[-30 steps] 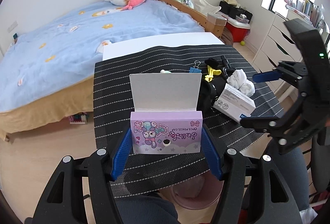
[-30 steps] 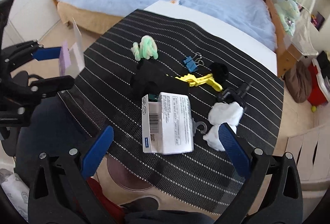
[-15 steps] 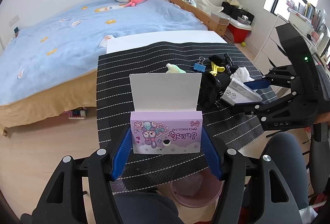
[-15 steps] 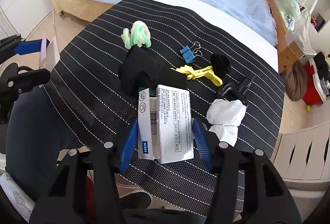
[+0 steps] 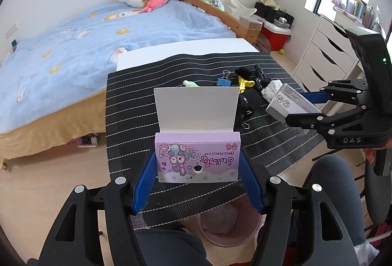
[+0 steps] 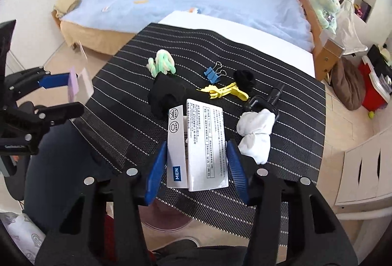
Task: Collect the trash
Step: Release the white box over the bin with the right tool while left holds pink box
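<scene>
My left gripper [image 5: 198,168] is shut on a purple pencil-cap box [image 5: 196,155] whose white flap stands up, held above the near edge of the black striped mat [image 5: 132,99]. My right gripper [image 6: 196,146] has a white carton marked MEN [image 6: 203,141] between its blue pads, which press its sides as the jaws are still closing. The carton is tilted up off the mat. In the left wrist view that right gripper [image 5: 306,106] and white carton [image 5: 286,100] appear at the right. A pink bin [image 5: 227,224] stands on the floor below the mat's near edge.
On the mat lie a white sock bundle [image 6: 254,136], a yellow clip [image 6: 225,92], a blue binder clip [image 6: 213,73], a black cloth [image 6: 166,94] and a green-white coil [image 6: 161,65]. A person's knees are below. A blue bed [image 5: 85,40] is behind, white drawers [image 5: 323,55] to the right.
The right gripper's jaws came in from wide open onto the white carton and lifted it slightly off the mat. The left gripper kept still with the purple box.
</scene>
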Demonstrator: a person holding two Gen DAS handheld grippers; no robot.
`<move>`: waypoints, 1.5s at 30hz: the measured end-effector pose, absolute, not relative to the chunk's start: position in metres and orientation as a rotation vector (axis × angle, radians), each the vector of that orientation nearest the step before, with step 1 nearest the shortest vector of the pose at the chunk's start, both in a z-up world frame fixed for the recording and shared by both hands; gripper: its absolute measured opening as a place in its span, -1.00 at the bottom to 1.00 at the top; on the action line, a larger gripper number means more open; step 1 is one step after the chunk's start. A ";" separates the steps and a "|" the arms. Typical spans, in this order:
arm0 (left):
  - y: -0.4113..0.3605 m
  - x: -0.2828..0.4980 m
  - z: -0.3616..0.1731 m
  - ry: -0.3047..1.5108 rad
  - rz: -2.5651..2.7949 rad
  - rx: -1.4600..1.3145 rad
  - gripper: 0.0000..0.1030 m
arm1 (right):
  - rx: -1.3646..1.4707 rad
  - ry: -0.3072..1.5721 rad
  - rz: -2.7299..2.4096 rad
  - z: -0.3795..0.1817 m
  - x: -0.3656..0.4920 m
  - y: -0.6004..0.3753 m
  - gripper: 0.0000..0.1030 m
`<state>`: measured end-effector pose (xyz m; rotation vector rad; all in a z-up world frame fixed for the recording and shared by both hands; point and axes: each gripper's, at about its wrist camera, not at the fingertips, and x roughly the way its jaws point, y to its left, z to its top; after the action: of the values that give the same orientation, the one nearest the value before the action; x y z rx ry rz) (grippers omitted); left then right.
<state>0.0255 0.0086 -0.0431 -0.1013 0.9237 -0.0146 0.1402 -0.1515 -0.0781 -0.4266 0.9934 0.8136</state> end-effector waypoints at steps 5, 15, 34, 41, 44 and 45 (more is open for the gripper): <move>0.001 0.023 -0.038 0.915 -0.038 -0.088 0.22 | -0.358 0.960 0.813 -0.063 0.130 -0.169 -0.03; -0.014 0.009 -0.027 0.896 -0.080 -0.080 0.22 | -0.281 0.910 0.858 -0.041 0.094 -0.191 -0.03; -0.020 -0.024 -0.027 0.896 -0.081 -0.097 0.22 | -0.273 0.994 0.949 -0.071 0.034 -0.197 -0.03; -0.019 -0.026 -0.024 0.886 -0.077 -0.098 0.22 | -0.263 0.995 0.960 -0.071 0.033 -0.194 0.47; -0.019 -0.026 -0.025 0.890 -0.079 -0.100 0.22 | -0.257 0.989 0.944 -0.071 0.035 -0.196 0.71; -0.019 -0.026 -0.025 0.891 -0.081 -0.099 0.22 | -0.249 0.991 0.938 -0.071 0.036 -0.197 0.75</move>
<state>-0.0260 -0.0194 -0.0245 -0.0986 0.8911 -0.0806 0.0363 -0.1973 -0.0709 -0.2486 0.9906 0.9382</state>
